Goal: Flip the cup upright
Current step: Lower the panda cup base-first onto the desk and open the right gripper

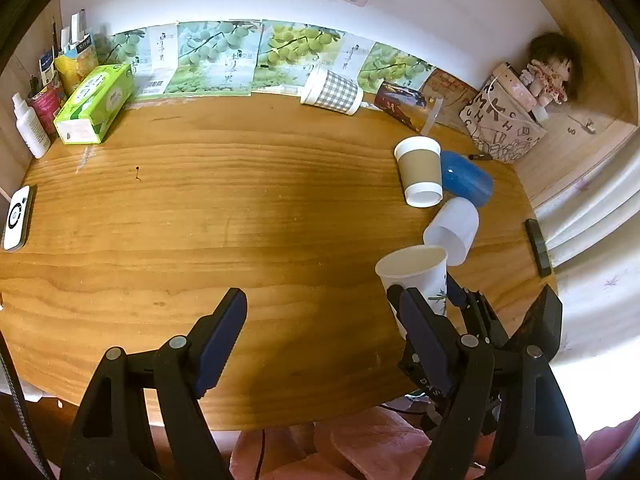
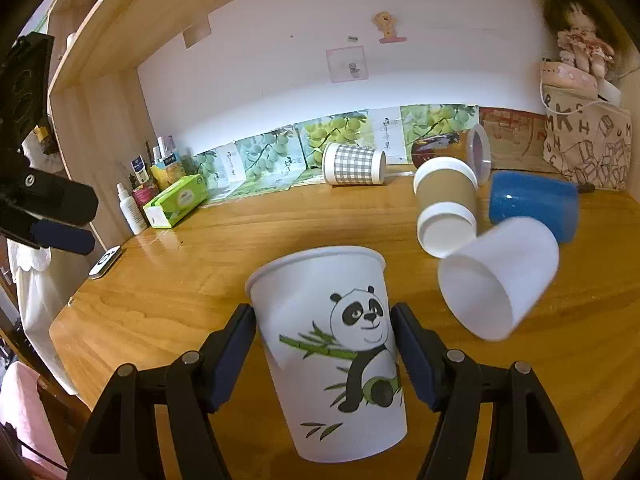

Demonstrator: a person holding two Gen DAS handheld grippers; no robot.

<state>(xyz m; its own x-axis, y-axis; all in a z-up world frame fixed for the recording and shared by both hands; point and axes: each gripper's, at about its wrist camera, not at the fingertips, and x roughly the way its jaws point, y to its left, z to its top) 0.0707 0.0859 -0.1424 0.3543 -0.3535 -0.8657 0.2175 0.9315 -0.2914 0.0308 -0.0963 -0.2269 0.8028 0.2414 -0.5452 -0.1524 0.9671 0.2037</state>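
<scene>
A white paper cup with a panda print (image 2: pixel 332 344) stands upright, mouth up, between the fingers of my right gripper (image 2: pixel 324 344). The jaws sit close on both sides of it, near the table's front edge. The same cup (image 1: pixel 416 276) shows at the right of the left wrist view, with the right gripper's fingers (image 1: pixel 456 296) around it. My left gripper (image 1: pixel 320 320) is open and empty over the bare wooden table (image 1: pixel 240 220), left of the cup.
Several cups lie on their sides at the right: a white plastic one (image 2: pixel 500 276), a blue one (image 2: pixel 536 204), a brown-sleeved paper one (image 2: pixel 448 204), a checked one (image 2: pixel 354 164) at the back. A green tissue box (image 1: pixel 96 102), bottles and a remote (image 1: pixel 18 216) sit left. A printed bag (image 1: pixel 504 124) stands right.
</scene>
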